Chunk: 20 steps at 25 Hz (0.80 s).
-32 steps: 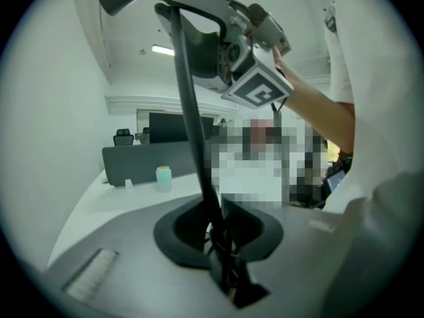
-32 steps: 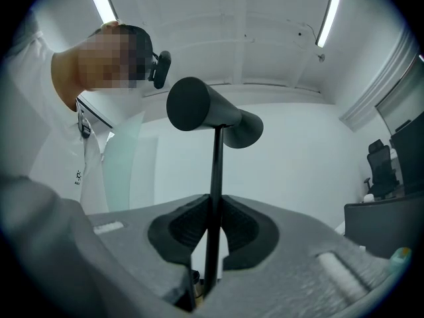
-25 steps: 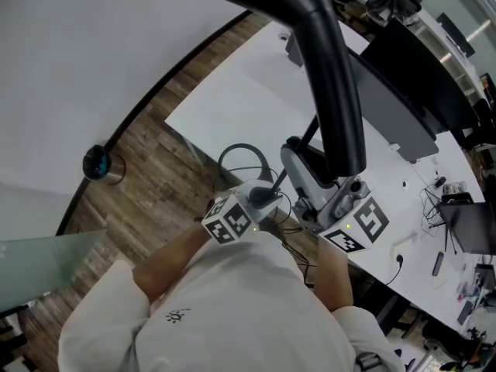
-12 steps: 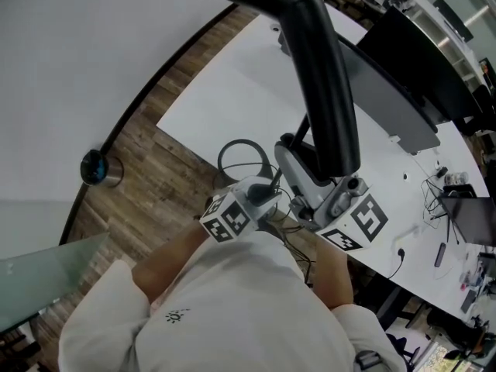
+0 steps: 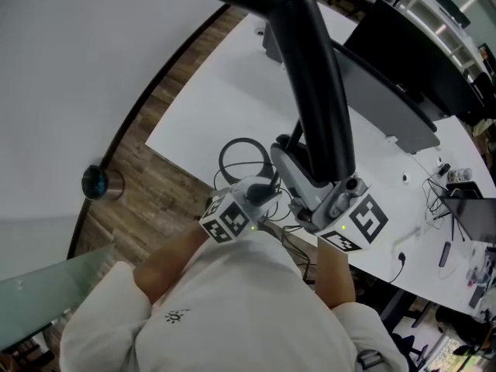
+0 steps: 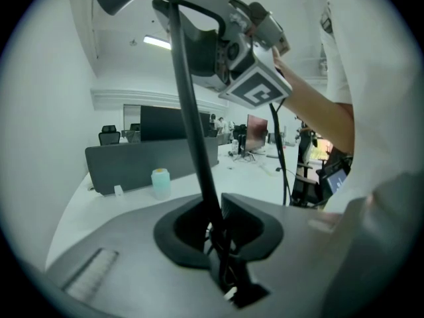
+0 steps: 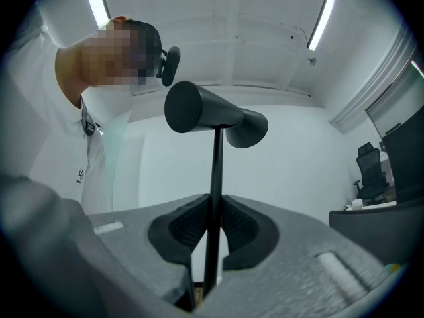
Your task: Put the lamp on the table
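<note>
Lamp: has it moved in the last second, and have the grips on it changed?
The lamp seems to have been carried slightly further over the white table, whose near corner has slid left and down in the head view. Nothing was taken or let go: the left gripper and right gripper both stay shut on it.

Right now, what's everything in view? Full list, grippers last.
lamp: one, black, held up at the table's near edge
table: one, white, ahead of the person
cable: one loop, black, beside the lamp's stem
divider panel: one, grey, across the table
bottle: one, pale green, on the table by the divider panel
can: one, metal with a blue top, on the floor
floor: brown wood, left of the table
ceiling lights: two, white strips, overhead
left gripper: one, grey, shut on the lamp's stem
right gripper: one, grey, shut on the lamp's stem
</note>
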{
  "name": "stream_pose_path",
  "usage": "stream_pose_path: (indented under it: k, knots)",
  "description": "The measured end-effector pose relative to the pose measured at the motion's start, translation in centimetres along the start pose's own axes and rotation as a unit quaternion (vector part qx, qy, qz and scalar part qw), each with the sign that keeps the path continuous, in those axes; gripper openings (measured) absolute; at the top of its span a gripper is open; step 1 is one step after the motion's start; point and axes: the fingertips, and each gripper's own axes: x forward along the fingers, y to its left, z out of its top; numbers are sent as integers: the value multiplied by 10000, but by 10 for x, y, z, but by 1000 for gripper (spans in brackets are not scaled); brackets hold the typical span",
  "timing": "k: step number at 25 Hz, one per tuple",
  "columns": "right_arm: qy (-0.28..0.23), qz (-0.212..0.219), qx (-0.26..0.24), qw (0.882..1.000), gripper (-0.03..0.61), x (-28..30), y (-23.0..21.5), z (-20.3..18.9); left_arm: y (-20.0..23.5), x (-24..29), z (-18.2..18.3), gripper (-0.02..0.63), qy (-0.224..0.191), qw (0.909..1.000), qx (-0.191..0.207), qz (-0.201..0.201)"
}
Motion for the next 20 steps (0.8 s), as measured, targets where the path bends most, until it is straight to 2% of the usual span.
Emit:
stream_pose_path:
  k: [6, 20]
  knots:
    - [-67, -73, 43, 9999, 44, -11, -33, -1, 13, 24, 3, 46, 106, 9999, 53, -113]
    - [-19, -388, 101, 9992, 44, -14, -70, -8, 27, 44, 4, 48, 150, 9987, 116, -483]
